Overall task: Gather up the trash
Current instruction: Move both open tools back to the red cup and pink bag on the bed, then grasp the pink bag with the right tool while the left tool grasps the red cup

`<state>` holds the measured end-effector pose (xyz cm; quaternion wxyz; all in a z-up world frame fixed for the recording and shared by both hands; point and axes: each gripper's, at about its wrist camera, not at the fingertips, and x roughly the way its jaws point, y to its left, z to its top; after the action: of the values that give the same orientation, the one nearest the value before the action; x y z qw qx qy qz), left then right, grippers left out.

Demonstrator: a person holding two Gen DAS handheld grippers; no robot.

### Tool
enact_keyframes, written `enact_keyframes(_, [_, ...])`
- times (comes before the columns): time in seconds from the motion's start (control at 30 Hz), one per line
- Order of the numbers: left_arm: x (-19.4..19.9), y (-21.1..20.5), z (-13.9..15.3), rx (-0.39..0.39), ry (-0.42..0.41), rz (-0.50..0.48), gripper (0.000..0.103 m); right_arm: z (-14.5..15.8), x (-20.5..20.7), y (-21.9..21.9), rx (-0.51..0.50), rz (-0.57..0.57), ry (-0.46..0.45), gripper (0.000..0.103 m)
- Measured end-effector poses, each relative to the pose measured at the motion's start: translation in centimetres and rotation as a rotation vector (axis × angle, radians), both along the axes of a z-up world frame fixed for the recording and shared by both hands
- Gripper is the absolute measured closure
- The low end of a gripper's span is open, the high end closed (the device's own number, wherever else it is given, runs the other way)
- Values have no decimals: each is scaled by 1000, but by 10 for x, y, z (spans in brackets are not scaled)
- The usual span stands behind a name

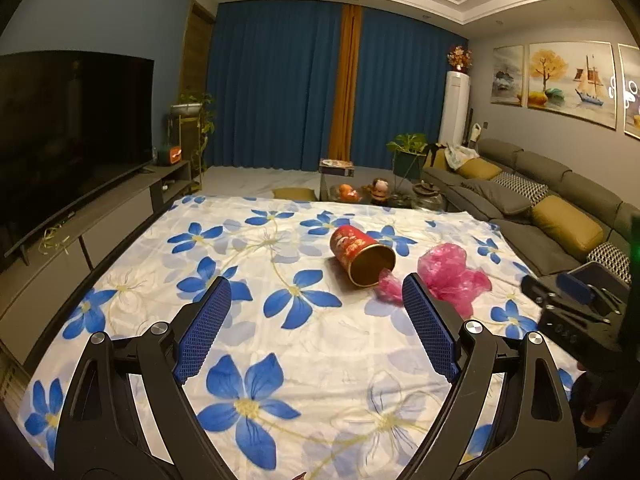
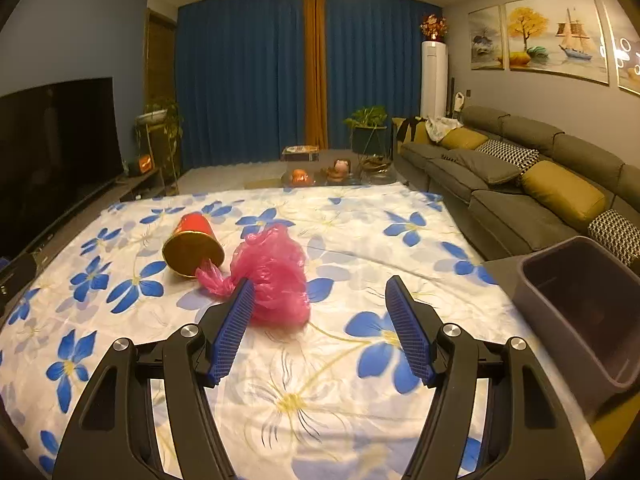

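Bench: I saw the bench spread with a white cloth printed in big blue flowers; everything for the task lay on it.
Sofa: a grey sofa ran along the right wall, with mustard and patterned cushions.
Bin: a dark open bin stood at the bench's right edge, just right of my right claw.
Left claw: my left claw hovered low over the cloth, level and pointed down the room, its blue pads spread wide with nothing between them. The can sat ahead of it, slightly right of centre.
Right claw: my right claw was held the same way, pads wide apart and gripping nothing. In its own view its left pad overlapped the near edge of the bag; I could not tell whether it touched. From the left wrist view it showed as a dark body at the far right.
Bag: a crumpled pink plastic bag lay near the bench's middle, one twisted end reaching to the can's mouth.
Can: a red can with a gold interior lay on its side, open mouth toward me, just left of the bag.
Writing: the can's printed label was too blurred for me to read.
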<state>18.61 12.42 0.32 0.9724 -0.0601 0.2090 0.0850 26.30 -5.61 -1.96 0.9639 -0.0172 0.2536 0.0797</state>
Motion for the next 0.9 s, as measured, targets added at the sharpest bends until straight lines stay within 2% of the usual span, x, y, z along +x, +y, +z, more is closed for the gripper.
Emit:
enact_keyframes(0.33, [51,2,-13,12,10,-40,17,-30,67,31,21,32,131,36])
enact_keyframes(0.4, [61,-1,-18,28,15,-55,17,-34,75,34,20,38,147,40])
enact_keyframes(0.53, [77,-5,-26,32,32,-69,17,-41,88,41,17,66,175,52])
enact_keyframes(0.6, [85,-6,-29,29,41,-74,17,-42,93,44,10,82,181,63])
enact_keyframes(0.63, [88,-6,-30,25,46,-77,17,-43,95,45,7,85,184,72])
enact_keyframes(0.73, [99,-8,-35,28,62,-87,17,-45,99,46,13,102,196,86])
enact_keyframes(0.9, [121,-13,-44,50,106,-112,21,-46,97,41,15,108,182,94])
